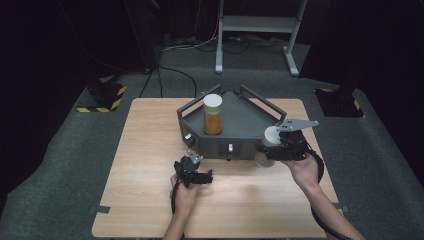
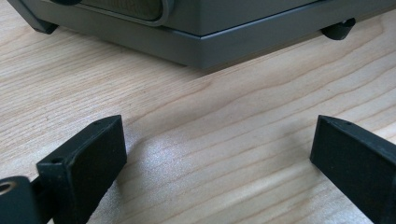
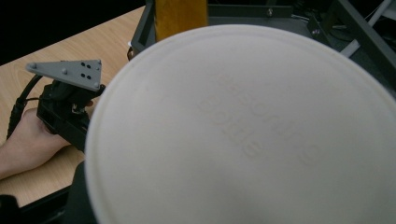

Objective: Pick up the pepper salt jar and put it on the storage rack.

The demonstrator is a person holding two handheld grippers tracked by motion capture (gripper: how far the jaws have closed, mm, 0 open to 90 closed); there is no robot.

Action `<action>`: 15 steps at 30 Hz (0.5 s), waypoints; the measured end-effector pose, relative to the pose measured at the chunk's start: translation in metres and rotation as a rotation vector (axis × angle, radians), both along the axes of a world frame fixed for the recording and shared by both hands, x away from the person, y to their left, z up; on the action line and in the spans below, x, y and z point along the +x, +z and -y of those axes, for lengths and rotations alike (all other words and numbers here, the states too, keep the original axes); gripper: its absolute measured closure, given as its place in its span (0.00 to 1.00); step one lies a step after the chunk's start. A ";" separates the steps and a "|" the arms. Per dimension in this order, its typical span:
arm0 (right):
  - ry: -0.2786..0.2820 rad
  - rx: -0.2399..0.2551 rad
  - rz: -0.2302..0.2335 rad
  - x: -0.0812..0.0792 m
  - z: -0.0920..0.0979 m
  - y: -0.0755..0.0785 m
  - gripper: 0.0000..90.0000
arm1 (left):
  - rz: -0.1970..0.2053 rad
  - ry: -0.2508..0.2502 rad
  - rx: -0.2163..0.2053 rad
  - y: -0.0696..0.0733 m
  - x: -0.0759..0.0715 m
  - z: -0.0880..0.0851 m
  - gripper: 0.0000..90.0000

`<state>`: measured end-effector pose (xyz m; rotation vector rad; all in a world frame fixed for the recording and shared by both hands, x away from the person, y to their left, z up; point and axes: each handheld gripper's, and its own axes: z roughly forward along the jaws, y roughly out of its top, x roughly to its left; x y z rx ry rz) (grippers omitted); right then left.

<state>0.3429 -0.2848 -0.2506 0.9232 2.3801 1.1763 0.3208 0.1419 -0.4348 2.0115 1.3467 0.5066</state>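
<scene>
Jar (image 1: 267,148) with white lid clamped in right gripper (image 1: 272,150), at tray's (image 1: 250,120) 4 o'clock corner, not yet inside by my read. Orange jar (image 1: 212,115) already stands in tray at 10 o'clock. Left gripper (image 1: 200,176) idle, jaws spread, nothing held, on table (image 1: 150,150). Tray rail is the obstacle to clear.

Grey tray (image 1: 240,120) on wooden table (image 1: 150,150)

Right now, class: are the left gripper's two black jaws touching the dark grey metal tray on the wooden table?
Apart. The left gripper view shows the left gripper with open jaws and bare wooden table between them and the dark grey tray.
</scene>
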 end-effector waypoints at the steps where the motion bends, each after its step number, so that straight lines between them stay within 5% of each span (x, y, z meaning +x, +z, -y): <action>1: 0.000 0.000 0.000 0.000 0.000 0.000 0.39 | 0.000 0.000 0.000 0.000 0.000 0.000 0.04; 5: 0.005 -0.021 0.034 -0.001 -0.009 0.009 0.39 | 0.000 0.000 -0.001 0.000 0.000 0.000 0.04; 15: -0.009 0.003 0.015 0.014 -0.014 0.016 0.40 | 0.001 0.001 0.000 0.000 0.000 0.000 0.04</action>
